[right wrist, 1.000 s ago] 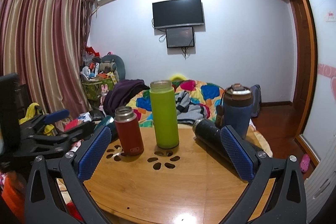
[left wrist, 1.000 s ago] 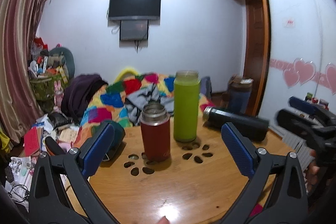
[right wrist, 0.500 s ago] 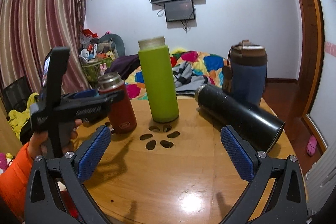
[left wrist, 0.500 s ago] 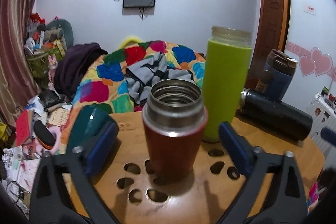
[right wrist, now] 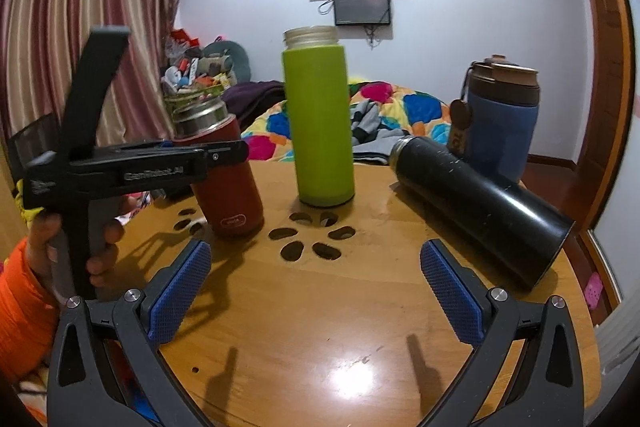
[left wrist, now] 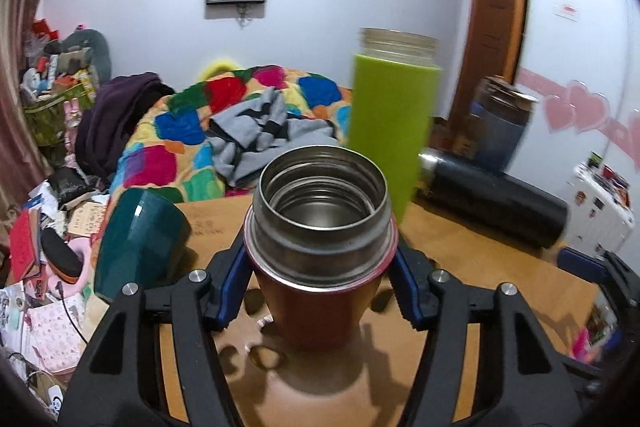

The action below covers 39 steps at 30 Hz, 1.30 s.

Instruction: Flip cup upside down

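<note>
The red cup (left wrist: 320,303) with an open steel mouth stands on the round wooden table (right wrist: 320,307). My left gripper (left wrist: 320,283) is shut on the red cup just below its steel neck. In the right wrist view the red cup (right wrist: 232,183) leans slightly in the left gripper (right wrist: 224,155), its base still near the table. My right gripper (right wrist: 316,291) is open and empty above the table's near side.
A tall green bottle (right wrist: 318,123) stands upright behind the paw-shaped cut-outs (right wrist: 312,235). A black flask (right wrist: 480,211) lies on its side at the right, a blue jug (right wrist: 500,119) behind it. A teal cup (left wrist: 136,247) lies at the table's left edge.
My left gripper moved forward around the red cup and closed on it. The cup now leans slightly. My right gripper moved a little nearer the table and stays open.
</note>
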{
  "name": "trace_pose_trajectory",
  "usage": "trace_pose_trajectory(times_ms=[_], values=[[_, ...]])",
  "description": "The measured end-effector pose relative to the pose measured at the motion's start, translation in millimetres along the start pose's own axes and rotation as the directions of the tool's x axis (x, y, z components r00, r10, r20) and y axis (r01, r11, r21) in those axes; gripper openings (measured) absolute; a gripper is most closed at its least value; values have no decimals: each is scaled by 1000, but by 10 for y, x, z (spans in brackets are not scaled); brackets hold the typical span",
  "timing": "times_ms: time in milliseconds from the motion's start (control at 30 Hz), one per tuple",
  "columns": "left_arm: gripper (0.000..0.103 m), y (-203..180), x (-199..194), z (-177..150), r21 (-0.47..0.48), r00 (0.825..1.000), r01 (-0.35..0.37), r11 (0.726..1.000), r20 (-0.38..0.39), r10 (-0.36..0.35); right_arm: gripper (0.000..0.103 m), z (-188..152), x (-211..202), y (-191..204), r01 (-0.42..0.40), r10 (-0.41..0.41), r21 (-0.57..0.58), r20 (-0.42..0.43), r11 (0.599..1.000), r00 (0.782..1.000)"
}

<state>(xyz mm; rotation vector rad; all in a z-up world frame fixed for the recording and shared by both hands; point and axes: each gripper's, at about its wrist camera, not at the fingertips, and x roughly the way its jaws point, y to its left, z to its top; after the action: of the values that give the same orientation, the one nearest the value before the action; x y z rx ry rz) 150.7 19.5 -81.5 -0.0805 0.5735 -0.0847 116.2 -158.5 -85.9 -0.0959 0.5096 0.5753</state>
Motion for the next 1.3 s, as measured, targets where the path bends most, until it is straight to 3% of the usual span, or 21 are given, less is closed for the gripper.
trace_pose_trajectory(times_ms=[300,467,567,633,733,967,1300], values=[[61,-338,-417,-226,33,985,172,985,-38,-171,103,-215,116,213,-93,88,-83,-61,992,994],[61,-361,-521,-276,-32,955,286,958,-72,-287,103,-237,154,368,-171,165,-126,-61,977,984],[61,-336,-504,-267,-69,938,330,941,-85,-335,96,-230,196,451,-196,189,-160,-58,967,980],[61,-326,-501,-255,-79,933,344,936,-87,-350,79,-223,240,487,-215,206,-168,-69,962,976],[61,-314,-489,-247,-74,935,340,938,-85,-345,60,-231,314,481,-219,208,-158,-82,963,975],[62,-256,-391,-219,-85,940,326,942,-75,-332,59,-241,322,455,-226,218,-149,-66,963,974],[77,-134,-234,-291,-108,957,267,957,-88,-277,59,-221,277,498,-228,223,-160,-54,960,973]])
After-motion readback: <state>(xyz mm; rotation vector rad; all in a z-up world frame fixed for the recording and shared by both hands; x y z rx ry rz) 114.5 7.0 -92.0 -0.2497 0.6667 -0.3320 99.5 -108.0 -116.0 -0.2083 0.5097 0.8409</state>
